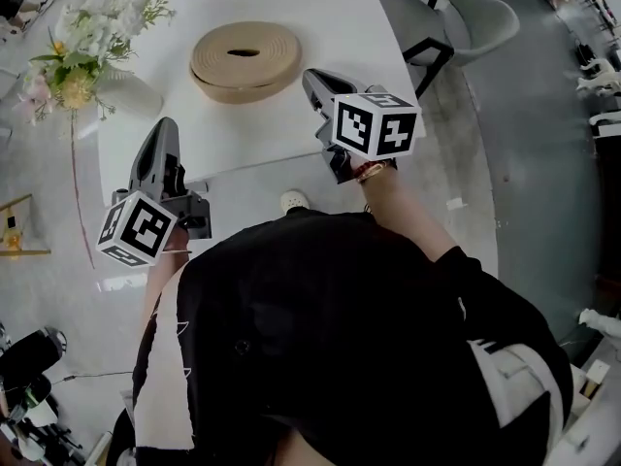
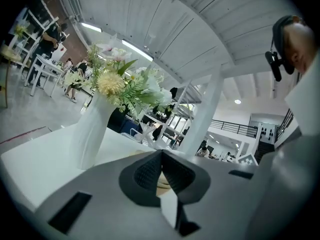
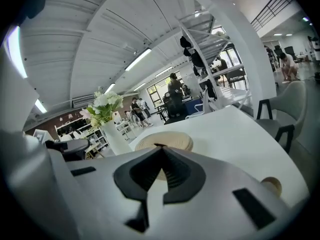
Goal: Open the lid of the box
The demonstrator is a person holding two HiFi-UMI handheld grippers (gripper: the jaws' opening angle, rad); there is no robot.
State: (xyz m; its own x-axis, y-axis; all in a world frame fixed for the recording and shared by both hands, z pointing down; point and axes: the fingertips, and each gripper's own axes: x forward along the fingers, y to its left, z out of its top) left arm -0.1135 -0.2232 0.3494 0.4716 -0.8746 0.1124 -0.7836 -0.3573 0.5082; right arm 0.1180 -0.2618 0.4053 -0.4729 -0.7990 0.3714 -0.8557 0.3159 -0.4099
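A round tan box with a flat lid rests on the white table; the lid lies closed on it. My right gripper is shut with nothing in it, its tip just right of the box's near edge. In the right gripper view the box lies straight beyond the shut jaws. My left gripper hovers at the table's near left corner, also shut and empty, a hand's width from the box. Only a tan sliver of the box shows behind its jaws.
A white vase of flowers stands on the table's left side, close to the left gripper, and fills the left of that gripper's view. Grey chairs stand at the table's right. The person's dark torso fills the lower head view.
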